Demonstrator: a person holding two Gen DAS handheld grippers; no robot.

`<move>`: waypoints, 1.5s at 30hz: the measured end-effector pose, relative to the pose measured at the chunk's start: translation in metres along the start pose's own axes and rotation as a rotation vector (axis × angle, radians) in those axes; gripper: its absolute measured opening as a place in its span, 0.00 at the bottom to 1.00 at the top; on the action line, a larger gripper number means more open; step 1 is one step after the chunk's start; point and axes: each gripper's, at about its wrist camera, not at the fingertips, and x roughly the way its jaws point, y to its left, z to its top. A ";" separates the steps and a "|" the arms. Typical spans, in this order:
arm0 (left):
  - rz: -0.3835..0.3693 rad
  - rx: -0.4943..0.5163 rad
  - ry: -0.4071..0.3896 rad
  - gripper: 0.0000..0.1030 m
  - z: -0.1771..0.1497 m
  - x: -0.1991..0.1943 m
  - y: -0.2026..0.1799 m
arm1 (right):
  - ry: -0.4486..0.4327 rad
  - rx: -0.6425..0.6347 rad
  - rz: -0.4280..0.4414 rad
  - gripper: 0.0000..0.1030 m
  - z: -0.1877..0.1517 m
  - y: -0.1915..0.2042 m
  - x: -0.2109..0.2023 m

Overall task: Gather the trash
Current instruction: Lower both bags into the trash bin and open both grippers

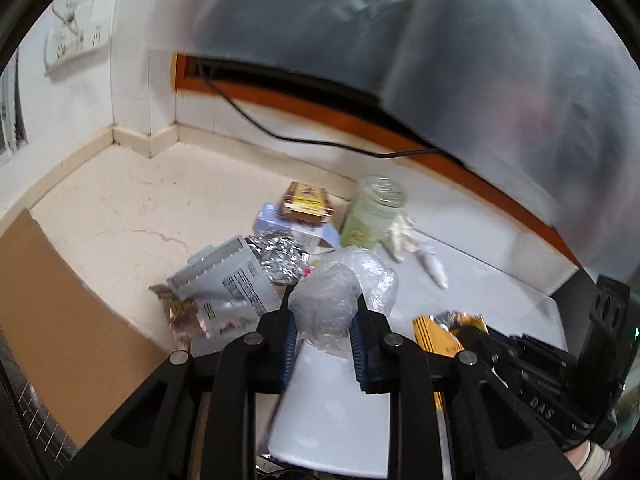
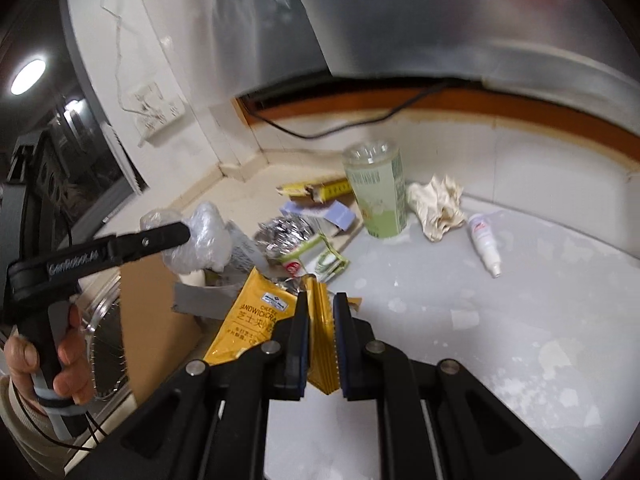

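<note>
- Left tongs point(image 1: 322, 308): clamped on a crumpled clear plastic bag point(image 1: 326, 304), which is held up clear of the floor; the lower part of the bag is cut off behind the blue pads point(image 1: 288, 344).
- Right tongs point(image 2: 320, 316): closed on the folded edge of a yellow cracker packet point(image 2: 256, 320); the printing is partly hidden behind the left finger.
- Left hand point(image 2: 64, 356): seen wrapped round the handle of the left tool in the right wrist view; the wrist is cut off by the frame edge.
- Cardboard sheet point(image 1: 52, 320): lying flat on the floor at the left, its near end cut off.
- Litter heap on the floor, just beyond the tongs: a white printed pouch point(image 1: 228, 276), crumpled silver foil point(image 1: 280, 256), a pale blue box point(image 1: 276, 220) and a brown-and-yellow carton point(image 1: 306, 200) resting on it; edges are overlapped and hard to separate.
- Green-labelled plastic cup point(image 2: 376, 192): upright beside the heap.
- Crumpled tissue point(image 2: 438, 206): just beside the cup.
- Small white bottle point(image 2: 484, 242): lying on its side near the tissue; label is illegible.
- Black cable point(image 1: 280, 132): running along the orange ledge by the far wall.
- Grey sheet point(image 1: 440, 40): blurred, filling the upper field; its nature cannot be told.
</note>
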 end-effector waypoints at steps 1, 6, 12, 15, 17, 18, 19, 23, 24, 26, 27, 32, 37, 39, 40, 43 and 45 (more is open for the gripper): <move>0.002 0.009 -0.009 0.21 -0.005 -0.010 -0.004 | -0.012 -0.005 0.004 0.11 -0.003 0.004 -0.009; 0.035 -0.003 -0.049 0.21 -0.041 -0.058 -0.017 | -0.063 -0.005 0.024 0.11 -0.024 0.019 -0.047; 0.084 0.004 -0.113 0.21 -0.107 -0.099 -0.034 | -0.100 -0.041 0.053 0.11 -0.064 0.043 -0.082; 0.130 0.004 -0.126 0.21 -0.149 -0.110 -0.038 | -0.097 -0.081 0.037 0.11 -0.093 0.054 -0.089; 0.146 -0.020 -0.104 0.21 -0.179 -0.111 -0.035 | -0.065 -0.100 0.031 0.11 -0.110 0.059 -0.085; 0.152 -0.030 -0.087 0.21 -0.192 -0.109 -0.033 | -0.049 -0.111 0.027 0.11 -0.118 0.062 -0.082; 0.163 -0.039 -0.060 0.21 -0.207 -0.106 -0.030 | -0.021 -0.131 0.016 0.11 -0.129 0.065 -0.077; 0.176 -0.113 0.048 0.21 -0.252 -0.093 -0.009 | 0.087 -0.201 -0.015 0.11 -0.166 0.075 -0.057; 0.178 -0.131 0.067 0.21 -0.261 -0.091 -0.004 | 0.115 -0.212 -0.015 0.11 -0.175 0.076 -0.052; 0.198 -0.147 0.091 0.21 -0.278 -0.088 0.006 | 0.145 -0.242 -0.028 0.11 -0.190 0.080 -0.045; 0.208 -0.152 0.098 0.21 -0.284 -0.086 0.010 | 0.157 -0.261 -0.035 0.11 -0.197 0.082 -0.040; 0.208 -0.204 0.151 0.21 -0.311 -0.068 0.033 | 0.212 -0.353 -0.058 0.11 -0.223 0.093 -0.016; 0.189 -0.208 0.190 0.21 -0.333 -0.046 0.043 | 0.277 -0.421 -0.074 0.11 -0.248 0.097 0.015; 0.187 -0.199 0.211 0.21 -0.340 -0.034 0.046 | 0.307 -0.432 -0.074 0.11 -0.257 0.096 0.028; 0.186 -0.195 0.221 0.21 -0.342 -0.030 0.047 | 0.325 -0.438 -0.080 0.11 -0.263 0.095 0.035; 0.180 -0.178 0.241 0.21 -0.348 -0.012 0.050 | 0.368 -0.443 -0.087 0.11 -0.277 0.090 0.054; 0.178 -0.162 0.250 0.21 -0.352 0.001 0.051 | 0.390 -0.442 -0.096 0.11 -0.284 0.086 0.066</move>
